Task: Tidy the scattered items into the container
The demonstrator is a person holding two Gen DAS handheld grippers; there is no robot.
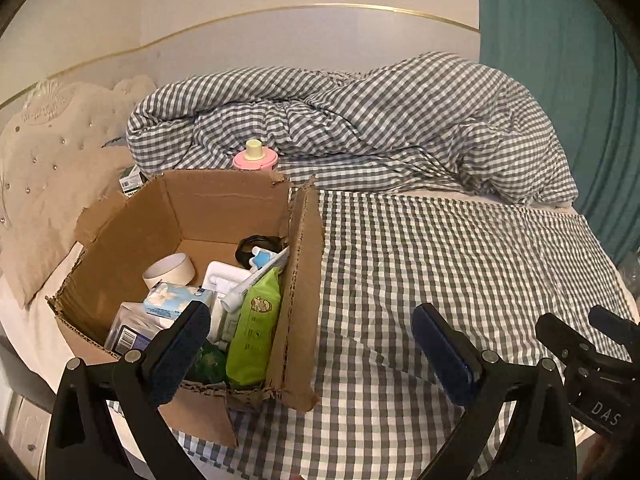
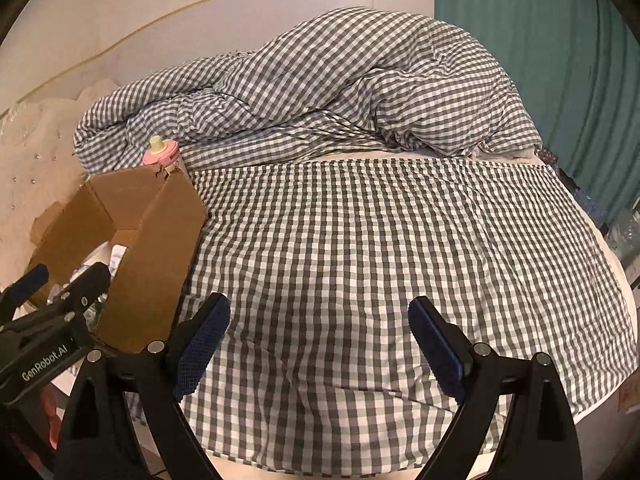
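Cardboard box point(image 1: 188, 216) sits open on the bed, flaps torn and splayed, on a grey-and-white checked sheet point(image 1: 440, 264). Inside: a green wipes pack point(image 1: 254, 328) standing on edge against the right wall, a pale blue tissue pack point(image 1: 172, 300), a white tape roll point(image 1: 168, 272), a white tube point(image 1: 256, 280), a black cable coil point(image 1: 256, 246) at the back. A pink bottle with a yellow cap point(image 1: 255, 157) stands just behind the box, outside it. Left gripper point(image 1: 312, 344) is spread wide, empty; its left finger overlaps the box's near edge, its right finger is over the sheet. The right gripper's body at the frame's right edge reads "DAS".

Right wrist view: right gripper point(image 2: 320, 340) also spread wide, holding nothing, above bare checked sheet. Box at left, contents mostly hidden by its wall. Left gripper's body shows "GenRobot.AI". A rumpled checked duvet point(image 2: 320, 92) is heaped behind.
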